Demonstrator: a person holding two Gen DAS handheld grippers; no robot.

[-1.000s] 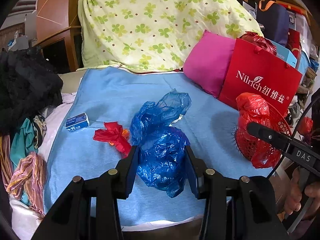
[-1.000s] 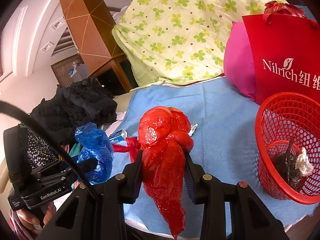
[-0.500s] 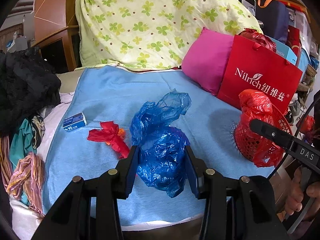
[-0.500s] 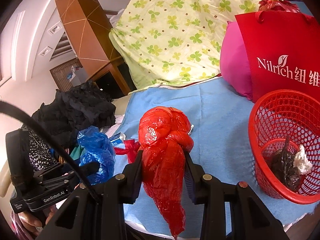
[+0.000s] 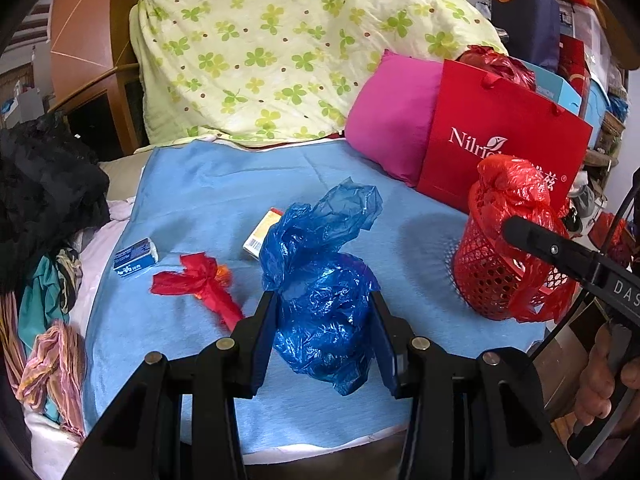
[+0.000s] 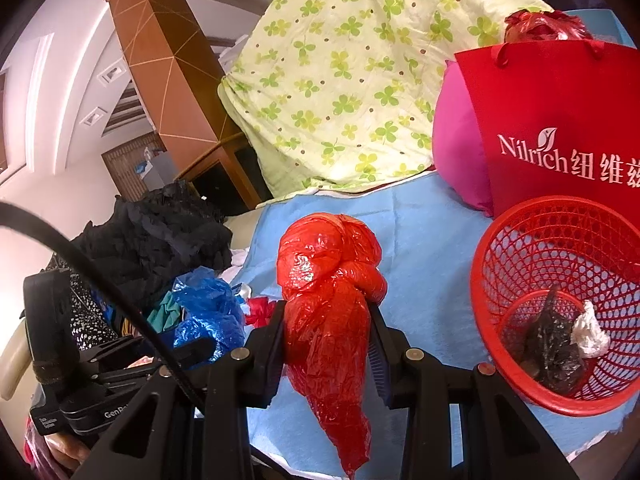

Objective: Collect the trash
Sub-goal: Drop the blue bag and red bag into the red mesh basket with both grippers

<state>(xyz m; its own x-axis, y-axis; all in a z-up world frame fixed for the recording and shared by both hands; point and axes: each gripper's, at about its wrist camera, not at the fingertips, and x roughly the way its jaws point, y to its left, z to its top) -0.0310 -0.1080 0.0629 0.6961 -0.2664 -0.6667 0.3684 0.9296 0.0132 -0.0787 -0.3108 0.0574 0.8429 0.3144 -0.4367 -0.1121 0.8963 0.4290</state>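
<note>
The right gripper [image 6: 327,344] is closing in on the red basket [image 6: 560,400], which is sliding toward the middle of its view compared with a second ago, and it is still clamping the red bag [image 6: 332,300] between its fingers. In the left wrist view that bag is now hanging just beside the basket's near rim, partly in front of it (whether it is above the opening I cannot tell). The left gripper [image 5: 325,320] is still squeezing the blue bag [image 5: 324,292], carrying it well to the left of the basket, above the blue cloth [image 5: 200,184].

A yellow box [image 5: 262,232] is now showing from behind the blue bag, farther from the basket than the bag itself. The red wrapper [image 5: 200,284] and the small blue box [image 5: 135,257] are lying farther left again. The basket is already holding a black bag [image 6: 552,352] and a white wad [image 6: 590,334]. The red bag looks close to being dropped, with the blue one next.
</note>
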